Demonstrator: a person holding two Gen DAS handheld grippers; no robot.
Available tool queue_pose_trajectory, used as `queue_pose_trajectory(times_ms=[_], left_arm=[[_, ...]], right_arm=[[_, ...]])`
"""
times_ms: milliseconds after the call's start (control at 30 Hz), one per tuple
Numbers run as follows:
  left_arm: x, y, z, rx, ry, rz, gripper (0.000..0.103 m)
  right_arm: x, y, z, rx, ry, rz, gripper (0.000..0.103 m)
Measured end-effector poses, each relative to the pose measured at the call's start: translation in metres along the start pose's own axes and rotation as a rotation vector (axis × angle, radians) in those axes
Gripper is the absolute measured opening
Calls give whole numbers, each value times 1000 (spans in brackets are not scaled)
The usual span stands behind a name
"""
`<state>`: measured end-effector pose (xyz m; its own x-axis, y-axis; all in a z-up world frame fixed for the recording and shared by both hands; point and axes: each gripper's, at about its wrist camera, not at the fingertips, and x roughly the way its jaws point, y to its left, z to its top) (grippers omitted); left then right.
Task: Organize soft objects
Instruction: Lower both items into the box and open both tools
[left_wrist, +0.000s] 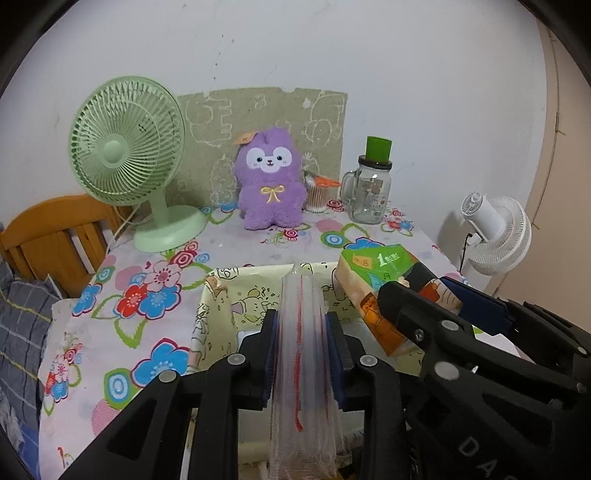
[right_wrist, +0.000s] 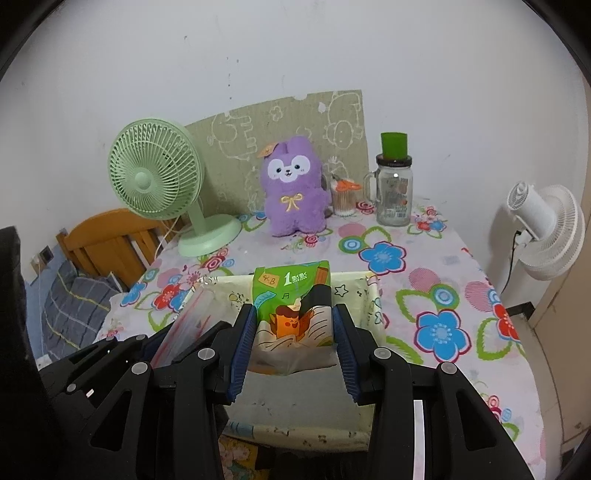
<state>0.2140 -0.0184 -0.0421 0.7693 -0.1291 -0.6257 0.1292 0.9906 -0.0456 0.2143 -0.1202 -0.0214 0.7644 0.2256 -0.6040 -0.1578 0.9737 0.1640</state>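
I see my left gripper clamping a clear plastic bag and my right gripper gripping the tissue pack, both over the fabric bin.

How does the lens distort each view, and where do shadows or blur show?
Left wrist view: black corners, curved table edges; the white fan casts a soft wall shadow; the plastic bag looks hazy. Right wrist view: same black corners; the tissue pack is sharp.
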Motion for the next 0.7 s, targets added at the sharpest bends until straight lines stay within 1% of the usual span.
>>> queue_pose_trajectory(times_ms=[67,133,200,233,300,333,367,400,433,500,533,600,700], left_arm=[[8,1,-1,3,16,9,29],[15,2,-2,6,32,17,36],[21,5,-3,3,40,33,45],[23,6,-3,1,45,35,47],[26,9,-4,-1,56,40,59],[28,9,-4,-1,58,43,61],[29,10,-4,0,62,48,63],[30,10,-5,0,66,50,68],[30,11,-5,-3,69,46,71],[30,14,-5,-13,70,40,84],[29,15,-5,-16,67,39,87],[28,15,-4,-16,73,17,92],[27,11,-4,-6,80,12,96]], right_arm=[[6,-1,0,5,6,0,45],[13,-2,-2,10,22,5,45],[20,-2,-4,12,39,9,45],[23,-2,-4,12,45,12,45],[29,-2,-5,14,58,29,49],[31,-2,-5,15,63,32,49],[33,-1,-6,11,65,34,52],[34,-1,-6,6,65,33,59],[34,0,-6,2,62,31,63],[35,0,-6,0,55,29,76],[34,0,-6,-2,51,28,79],[33,-1,-5,-7,42,14,89],[31,-2,-5,-11,33,0,94]])
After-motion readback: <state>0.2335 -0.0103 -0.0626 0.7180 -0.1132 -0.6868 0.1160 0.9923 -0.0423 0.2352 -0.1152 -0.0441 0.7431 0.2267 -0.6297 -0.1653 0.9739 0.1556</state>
